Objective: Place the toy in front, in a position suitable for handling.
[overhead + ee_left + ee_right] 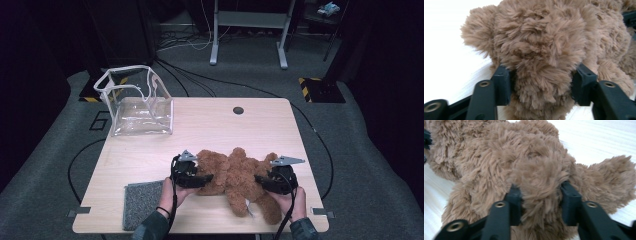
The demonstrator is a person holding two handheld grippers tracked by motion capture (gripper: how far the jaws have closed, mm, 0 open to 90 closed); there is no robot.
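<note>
Left gripper (541,82) pinching teddy bear (235,175) fur, right gripper (540,200) half-closed, squeezing its other end

A teddy bear (235,177) lies on the counter (260,130) near its front edge. The left gripper (206,178) sits at the bear's left end, the right gripper (259,179) at its right end, each with fur between its jaws. A mat (142,202) lies at the front left corner. A pouch (137,102) stands at the back left corner.
</note>
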